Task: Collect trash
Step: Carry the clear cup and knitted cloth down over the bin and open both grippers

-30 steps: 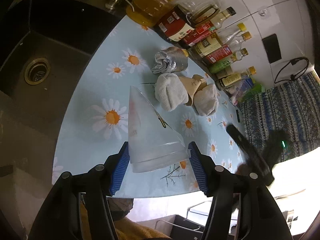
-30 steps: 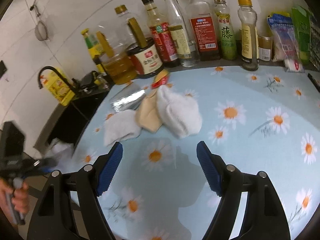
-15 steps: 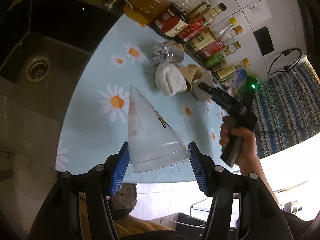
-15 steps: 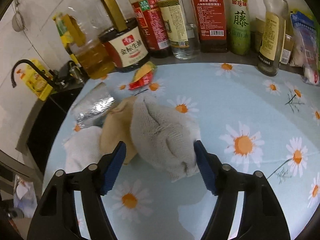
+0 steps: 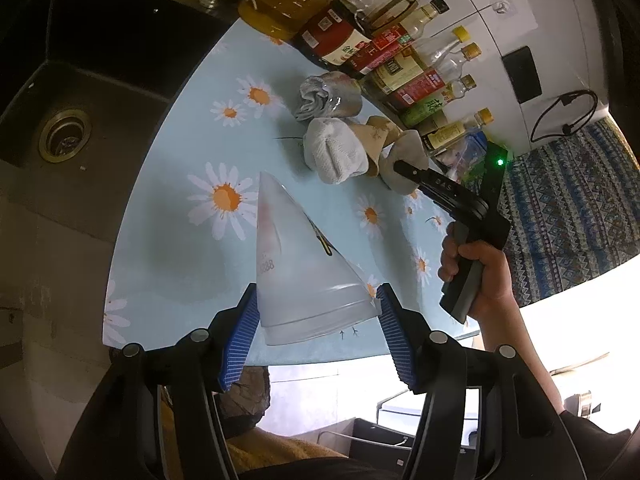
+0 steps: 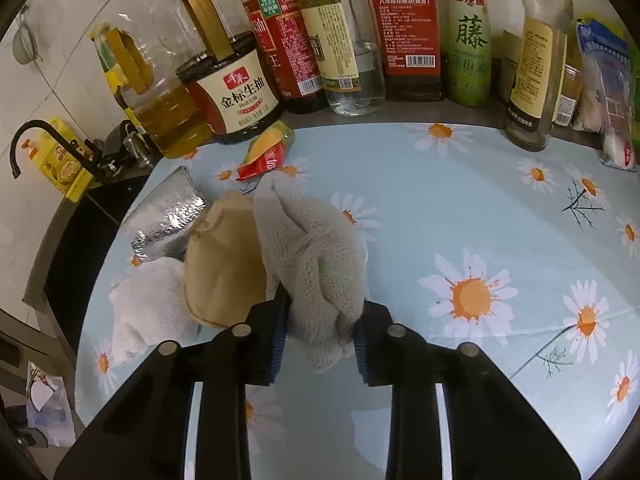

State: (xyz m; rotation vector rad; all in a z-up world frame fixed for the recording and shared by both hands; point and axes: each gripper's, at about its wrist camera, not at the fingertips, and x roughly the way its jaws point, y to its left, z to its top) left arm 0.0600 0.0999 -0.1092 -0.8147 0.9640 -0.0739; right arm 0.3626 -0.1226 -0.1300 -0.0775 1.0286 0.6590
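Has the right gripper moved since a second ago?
Yes. The right gripper has moved in toward the bottle row, and has just been closing onto the grey crumpled tissue.

Now closed on the grey crumpled wad (image 6: 316, 264), right gripper (image 6: 318, 338) jaws just drawn in from a wide spread over bare daisy cloth, pads pressing both flanks, wad bulging up and forward between them. Brown paper piece (image 6: 224, 264) and white wad (image 6: 148, 308) now just left of the left jaw rather than ahead. In the left wrist view, right hand (image 5: 480, 272) now in frame, gripper tip buried in the pile
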